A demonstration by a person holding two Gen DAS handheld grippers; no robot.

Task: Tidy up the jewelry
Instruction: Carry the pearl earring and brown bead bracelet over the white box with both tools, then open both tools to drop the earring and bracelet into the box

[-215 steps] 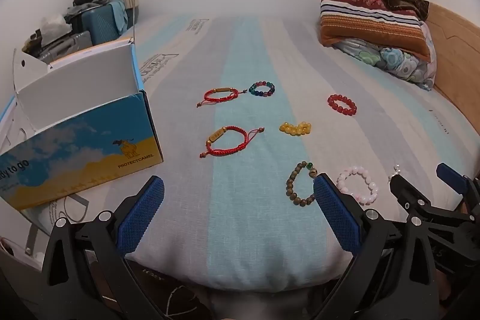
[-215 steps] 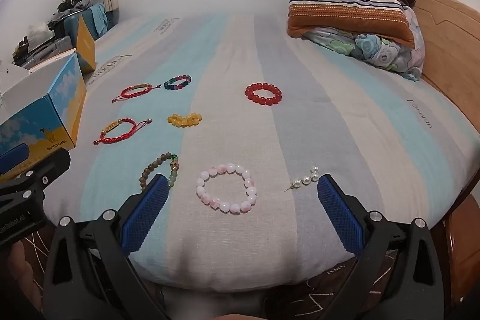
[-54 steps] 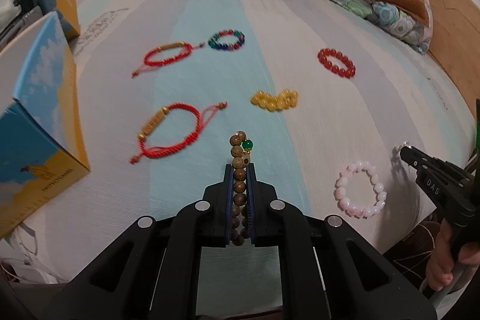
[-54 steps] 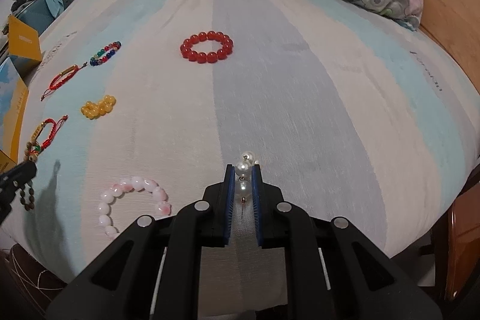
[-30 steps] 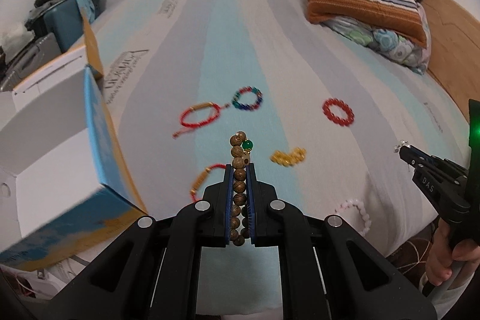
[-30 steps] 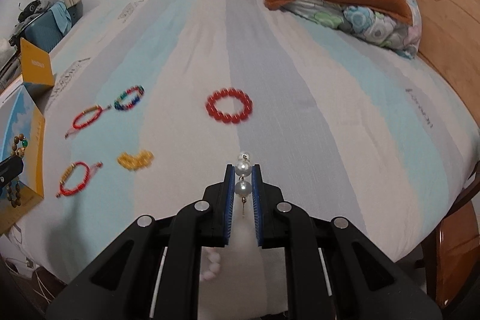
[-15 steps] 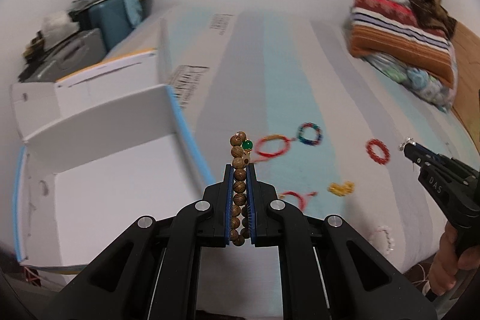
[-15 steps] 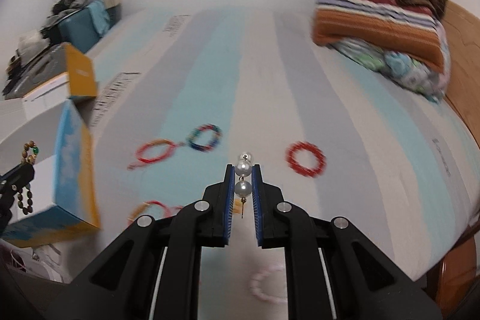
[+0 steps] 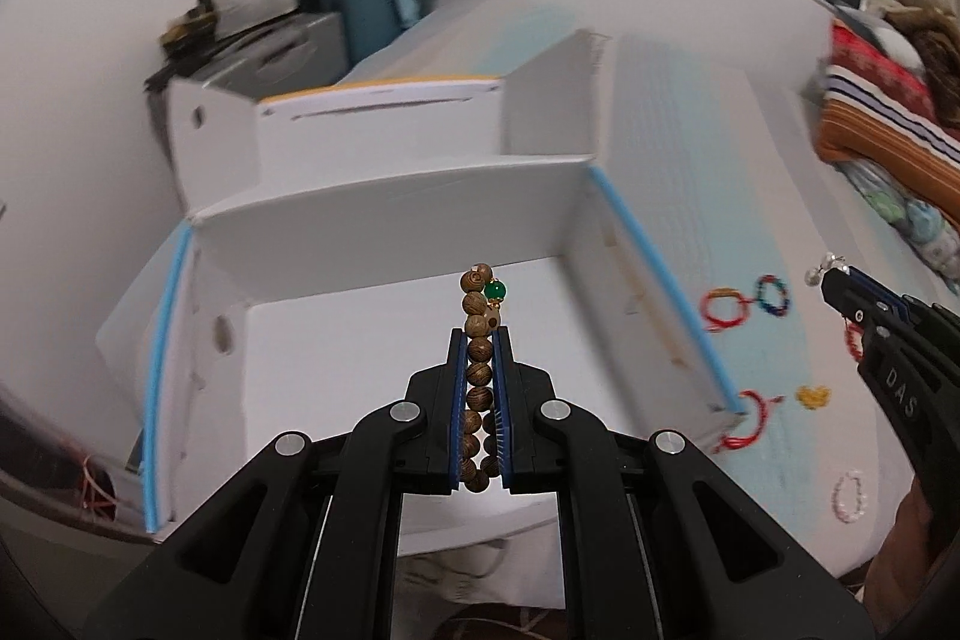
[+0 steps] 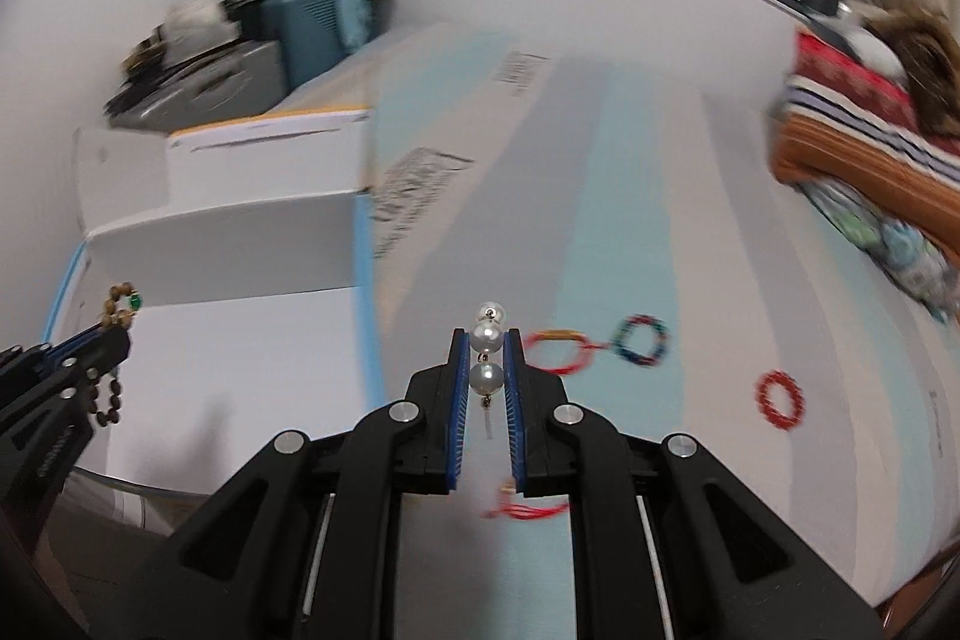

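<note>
Pinching a wooden bead bracelet [image 9: 478,340] between its blue pads, the left gripper [image 9: 480,370] hangs over the open white box [image 9: 654,280], whose bare floor lies directly ahead of and below the fingertips; the loop pokes out past the tips with a green bead at the top and dangles behind them. Off to its right, the right gripper [image 10: 486,370] is pressed shut on a pearl earring [image 10: 486,355], two pearls caught between the pads and a small hook hanging under them; the box sits to the left of this claw and the striped bedspread [image 10: 600,220] stretches ahead.

Nothing appears to be in the box yet, so by my reading the sorting has barely begun: two pieces are lifted but none is stowed. On the bed beyond the right claw lie a red cord bracelet [image 10: 555,349], a multicoloured bead bracelet [image 10: 642,340] and a red bead bracelet [image 10: 779,399], with a second red cord bracelet [image 10: 528,508] just under its fingers. From the left view a yellow bead cluster [image 9: 813,396] and a pale pink bracelet [image 9: 849,496] also wait, so six pieces remain after these two
</note>
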